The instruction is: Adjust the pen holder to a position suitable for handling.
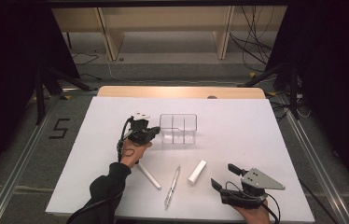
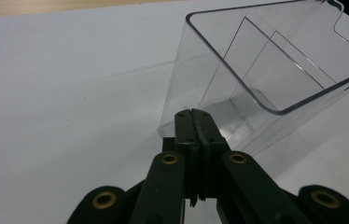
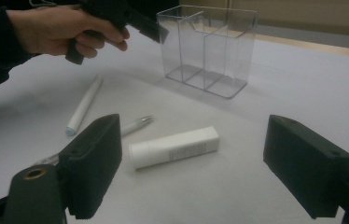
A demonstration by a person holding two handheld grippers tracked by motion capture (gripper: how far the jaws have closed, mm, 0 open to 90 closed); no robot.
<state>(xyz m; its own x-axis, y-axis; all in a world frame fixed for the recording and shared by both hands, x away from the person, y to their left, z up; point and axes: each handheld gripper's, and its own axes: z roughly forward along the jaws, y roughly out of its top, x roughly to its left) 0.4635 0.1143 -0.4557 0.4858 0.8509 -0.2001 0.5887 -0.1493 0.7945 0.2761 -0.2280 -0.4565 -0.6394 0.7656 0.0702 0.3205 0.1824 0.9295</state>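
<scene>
A clear plastic organizer [image 1: 178, 128] with several compartments stands upright mid-table, empty. My left gripper [image 1: 157, 130] is shut, its tips [image 2: 193, 114] right at the organizer's [image 2: 256, 70] left wall with nothing between the jaws. In the right gripper view that gripper [image 3: 159, 32] meets the organizer's [image 3: 207, 46] upper left edge. My right gripper [image 1: 224, 176] hovers open near the front right edge. Its wide-apart pads [image 3: 95, 163] frame a white tube [image 3: 175, 147] lying on the table ahead of it. The tube [image 1: 197, 171] is not touched.
A silver pen [image 1: 172, 186] and a white marker [image 1: 149, 176] lie on the white tabletop [image 1: 256, 130] in front of the organizer, left of the tube. The pen [image 3: 135, 125] and marker [image 3: 84, 105] lie between the two hands. Wooden shelving [image 1: 163, 28] stands beyond the table.
</scene>
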